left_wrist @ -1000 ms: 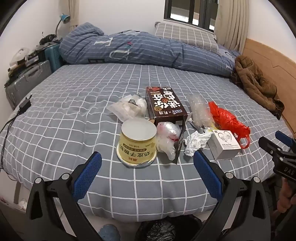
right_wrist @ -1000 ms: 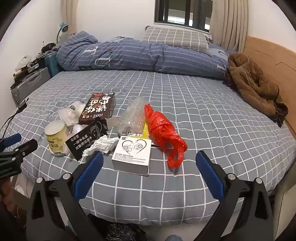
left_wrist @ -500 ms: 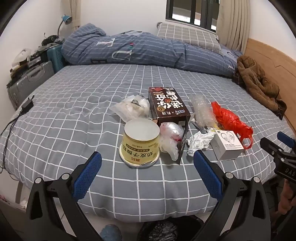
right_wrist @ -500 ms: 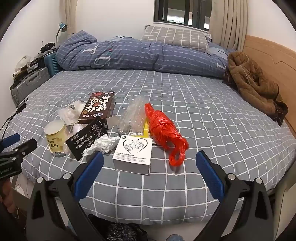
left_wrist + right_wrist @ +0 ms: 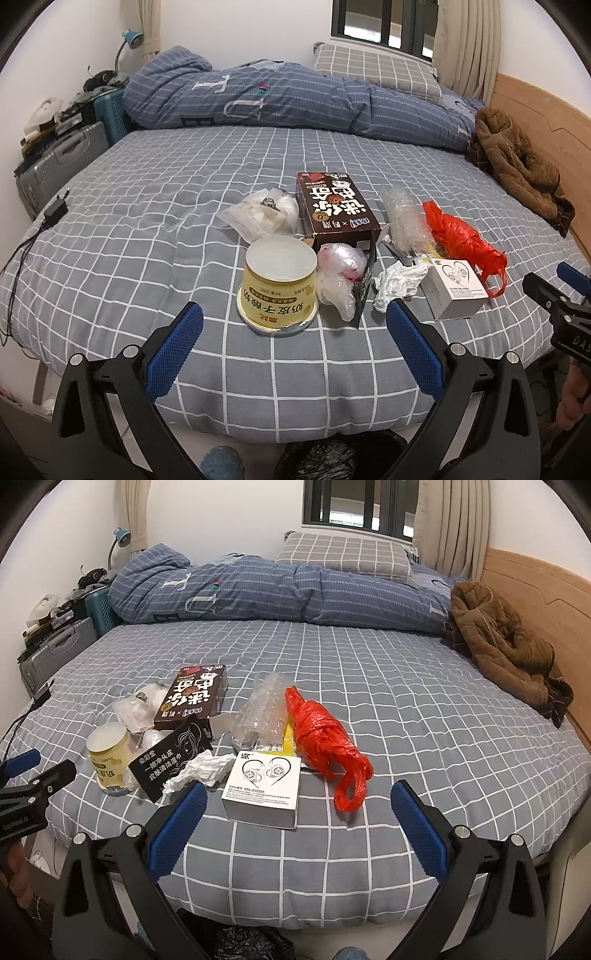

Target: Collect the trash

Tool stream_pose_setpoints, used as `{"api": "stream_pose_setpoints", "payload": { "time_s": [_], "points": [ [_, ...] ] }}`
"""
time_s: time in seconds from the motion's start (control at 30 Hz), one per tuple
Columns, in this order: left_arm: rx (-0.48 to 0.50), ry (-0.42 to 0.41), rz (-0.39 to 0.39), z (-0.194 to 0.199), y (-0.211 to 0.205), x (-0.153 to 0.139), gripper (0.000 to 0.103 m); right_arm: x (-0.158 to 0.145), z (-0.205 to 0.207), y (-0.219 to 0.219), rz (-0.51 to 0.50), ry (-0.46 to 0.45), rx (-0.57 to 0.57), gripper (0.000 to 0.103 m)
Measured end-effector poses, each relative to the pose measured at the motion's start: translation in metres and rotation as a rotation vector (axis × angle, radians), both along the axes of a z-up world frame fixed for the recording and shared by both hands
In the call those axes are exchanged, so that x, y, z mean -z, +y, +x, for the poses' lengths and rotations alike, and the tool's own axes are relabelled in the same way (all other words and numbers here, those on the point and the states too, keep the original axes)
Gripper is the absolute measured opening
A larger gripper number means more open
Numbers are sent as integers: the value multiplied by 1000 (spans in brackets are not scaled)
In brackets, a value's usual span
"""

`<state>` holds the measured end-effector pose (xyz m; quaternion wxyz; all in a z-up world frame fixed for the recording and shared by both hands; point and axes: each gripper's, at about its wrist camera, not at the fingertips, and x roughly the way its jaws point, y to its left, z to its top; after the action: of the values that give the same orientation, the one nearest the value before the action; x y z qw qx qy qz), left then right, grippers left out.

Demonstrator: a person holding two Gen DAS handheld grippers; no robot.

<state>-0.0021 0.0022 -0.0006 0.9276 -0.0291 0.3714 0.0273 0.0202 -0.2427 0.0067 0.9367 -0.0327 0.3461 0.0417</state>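
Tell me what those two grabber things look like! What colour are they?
Both look alike. The left gripper and the right gripper have black angular frames with silver bolts. Each finger wears a bright blue pad with a bumpy, dotted texture. White lettering is printed on the black bodies, too cut off to read whole.

On the bed [image 5: 147, 229]: one yellow tub [image 5: 279, 286], one brown carton [image 5: 334, 206], one black packet [image 5: 168, 762], one white earphone box [image 5: 264, 788], one red plastic bag [image 5: 325, 746], one wad of bubble wrap [image 5: 264, 707], one crumpled white tissue [image 5: 201, 770], two clear plastic bags [image 5: 264, 214] [image 5: 338, 275]. One quilt [image 5: 280, 99], one pillow [image 5: 373, 68], one brown coat [image 5: 517, 166]. Two suitcases [image 5: 55, 162] [image 5: 110, 112]. Two grippers [image 5: 293, 326] [image 5: 299, 805], both with jaws wide apart.
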Motion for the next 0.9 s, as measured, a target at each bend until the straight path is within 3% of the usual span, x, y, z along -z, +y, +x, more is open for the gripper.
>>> {"api": "stream_pose_setpoints", "payload": {
  "time_s": [0.9],
  "points": [
    [-12,18,10,3,1,3,97,-2,-1,0,0,-3,3,96]
  ]
}}
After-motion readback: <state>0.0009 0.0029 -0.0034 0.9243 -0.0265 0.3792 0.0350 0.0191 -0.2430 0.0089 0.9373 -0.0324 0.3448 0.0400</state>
